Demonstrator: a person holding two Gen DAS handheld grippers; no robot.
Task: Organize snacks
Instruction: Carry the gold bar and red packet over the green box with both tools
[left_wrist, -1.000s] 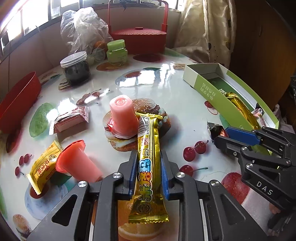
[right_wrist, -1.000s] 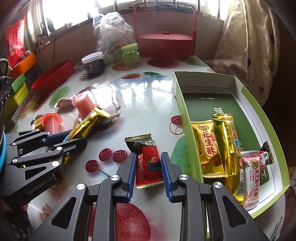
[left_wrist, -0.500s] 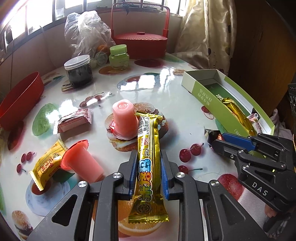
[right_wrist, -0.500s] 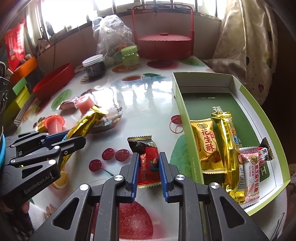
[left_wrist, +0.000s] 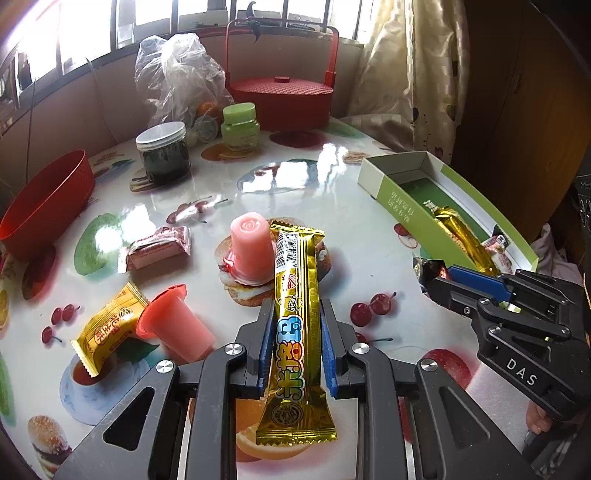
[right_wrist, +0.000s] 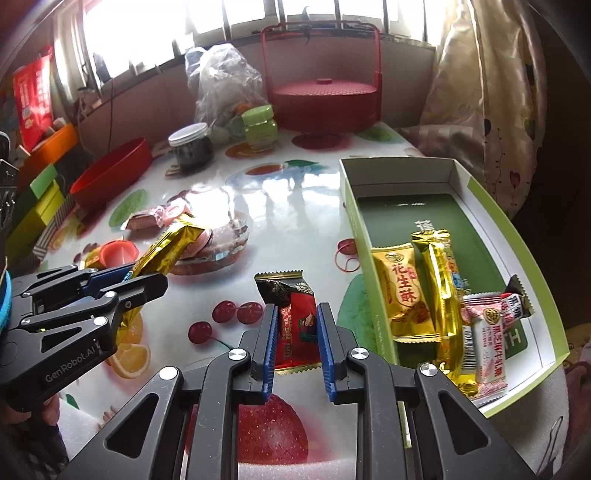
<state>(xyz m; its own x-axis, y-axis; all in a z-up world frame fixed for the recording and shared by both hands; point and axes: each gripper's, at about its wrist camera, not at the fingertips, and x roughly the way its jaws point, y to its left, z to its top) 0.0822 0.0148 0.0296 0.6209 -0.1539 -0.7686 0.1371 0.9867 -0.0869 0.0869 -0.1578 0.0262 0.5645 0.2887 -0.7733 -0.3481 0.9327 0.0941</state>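
My left gripper (left_wrist: 294, 325) is shut on a long gold snack bar (left_wrist: 297, 314) and holds it above the table. My right gripper (right_wrist: 295, 325) is shut on a red and black snack packet (right_wrist: 295, 314), lifted off the table just left of the green and white box (right_wrist: 476, 192). The box holds a gold peanut-candy packet (right_wrist: 404, 291), a long gold bar (right_wrist: 445, 295) and small packets (right_wrist: 487, 347). On the table lie two pink jelly cups (left_wrist: 249, 247) (left_wrist: 173, 325), a yellow packet (left_wrist: 107, 328) and a pink packet (left_wrist: 160, 245).
A red bowl (left_wrist: 48, 199) stands at the left. A dark jar (left_wrist: 162, 151), a green jar (left_wrist: 240, 123), a plastic bag (left_wrist: 177, 77) and a red lidded basket (left_wrist: 282, 99) stand at the back. A curtain (left_wrist: 406, 66) hangs behind the box.
Both grippers have risen, so the table looks further away. The right gripper closed on the red and black packet and lifted it. The gold bar stays in the left gripper.
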